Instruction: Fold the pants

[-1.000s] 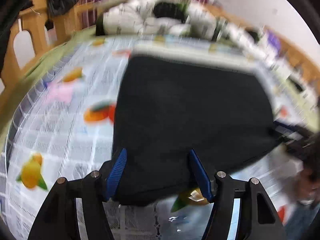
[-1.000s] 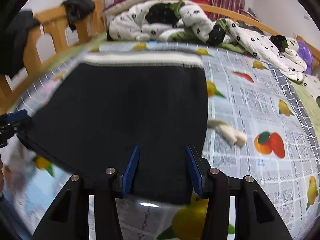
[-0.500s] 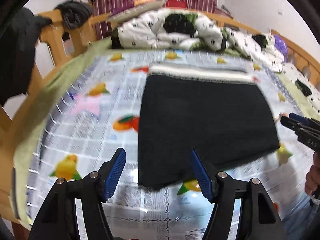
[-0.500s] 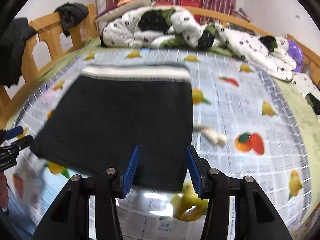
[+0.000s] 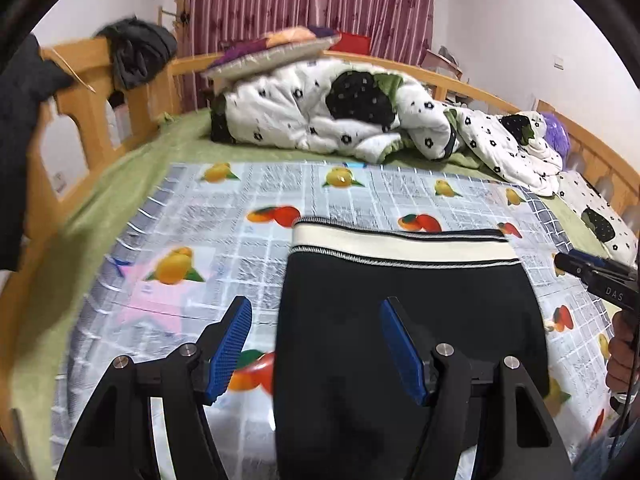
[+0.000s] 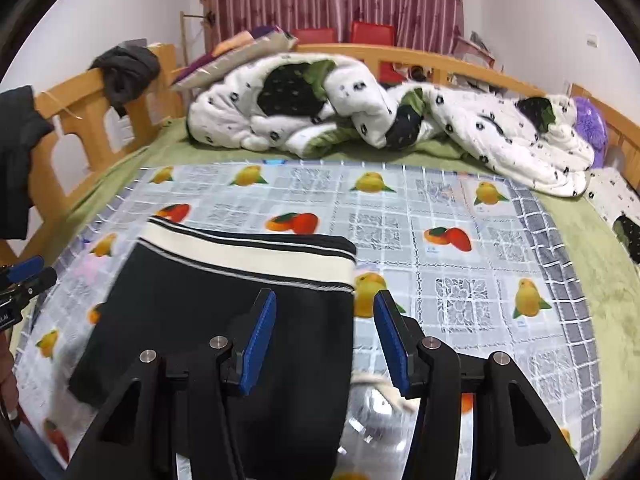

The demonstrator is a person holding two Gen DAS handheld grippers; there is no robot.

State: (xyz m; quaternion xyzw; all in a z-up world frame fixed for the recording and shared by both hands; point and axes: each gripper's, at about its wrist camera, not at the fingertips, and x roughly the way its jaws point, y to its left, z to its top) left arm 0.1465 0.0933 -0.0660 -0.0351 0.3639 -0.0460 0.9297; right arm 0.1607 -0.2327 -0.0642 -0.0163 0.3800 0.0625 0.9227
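Observation:
Folded black pants (image 5: 408,320) with a cream and black striped waistband (image 5: 400,246) lie flat on the fruit-print cloth (image 5: 224,248); they also show in the right wrist view (image 6: 224,312). My left gripper (image 5: 316,344) is open and empty, raised above the pants' near left edge. My right gripper (image 6: 324,340) is open and empty, raised above the pants' near right edge. The right gripper also shows at the right edge of the left wrist view (image 5: 592,272), and the left gripper at the left edge of the right wrist view (image 6: 24,280).
A white flowered quilt (image 6: 360,104) is bunched at the far side of the bed. A wooden bed rail (image 5: 92,108) with dark clothes (image 5: 136,52) hung on it runs along the left. A cream drawstring end (image 6: 380,384) lies by the pants' right edge.
Both grippers have pulled back and up from the pants, which now lie farther away and flat on the cloth. Both stay open.

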